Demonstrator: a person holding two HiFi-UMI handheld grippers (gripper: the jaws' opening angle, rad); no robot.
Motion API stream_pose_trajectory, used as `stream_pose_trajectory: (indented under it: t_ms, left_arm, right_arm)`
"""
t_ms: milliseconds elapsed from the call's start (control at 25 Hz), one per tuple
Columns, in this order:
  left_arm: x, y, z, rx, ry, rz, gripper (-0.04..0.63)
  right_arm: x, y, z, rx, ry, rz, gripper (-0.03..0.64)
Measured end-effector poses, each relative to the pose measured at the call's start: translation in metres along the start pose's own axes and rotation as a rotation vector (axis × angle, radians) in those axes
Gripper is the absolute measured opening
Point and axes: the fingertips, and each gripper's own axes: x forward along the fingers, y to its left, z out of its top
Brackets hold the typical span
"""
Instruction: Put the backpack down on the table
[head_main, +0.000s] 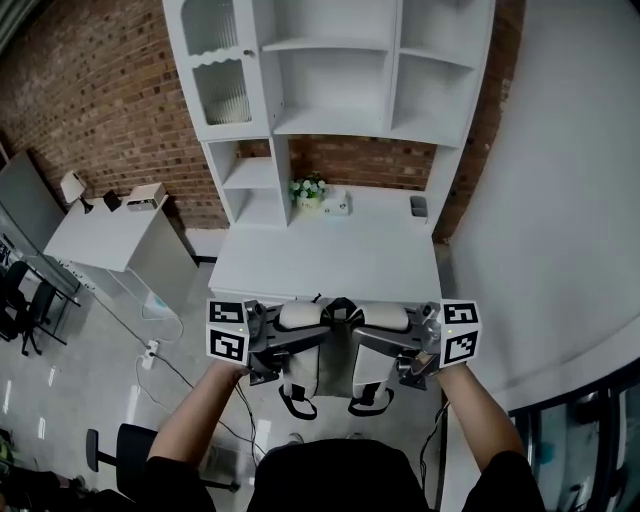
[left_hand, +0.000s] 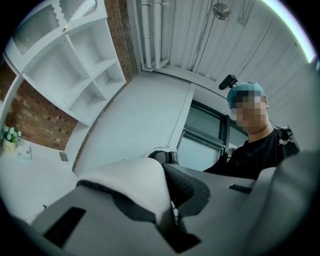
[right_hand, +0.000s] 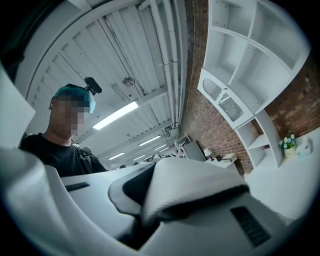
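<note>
The backpack (head_main: 336, 352) hangs in the air just short of the table's (head_main: 320, 262) near edge, not yet resting on it. The left gripper (head_main: 268, 342) is clamped on one padded shoulder strap (left_hand: 131, 181), and the right gripper (head_main: 402, 346) on the other strap (right_hand: 196, 186). Carrying it over the tabletop, lowering and letting go all remain.

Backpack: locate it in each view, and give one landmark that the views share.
Head view: backpack bottom centre, held before the table.
Left gripper view: its white strap lower centre, left gripper shut on it.
Right gripper view: white strap lower centre, right gripper shut on it.
Shared landmark: flower pot on the table.
</note>
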Motion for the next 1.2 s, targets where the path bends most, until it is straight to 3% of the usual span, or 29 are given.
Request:
stream_pose_trajectory:
  t_ms: [560,960,1200]
  left_arm:
    - [0.027,0.03,0.014,-0.013,-0.065,0.072,0.052]
    - [0.012,0.088,0.037,-0.074,-0.063,0.036,0.052]
    - [0.001,0.116,0.067,-0.036,-0.018,-0.009,0.053]
  right_arm:
    - [-0.023,-0.018,0.021,-0.004,0.054,0.042,0.04]
    - [-0.009,-0.078,0.041,0.057,0.045,-0.049,0.04]
    - [0.003,-0.113,0.071,0.059,0.001,-0.078,0.04]
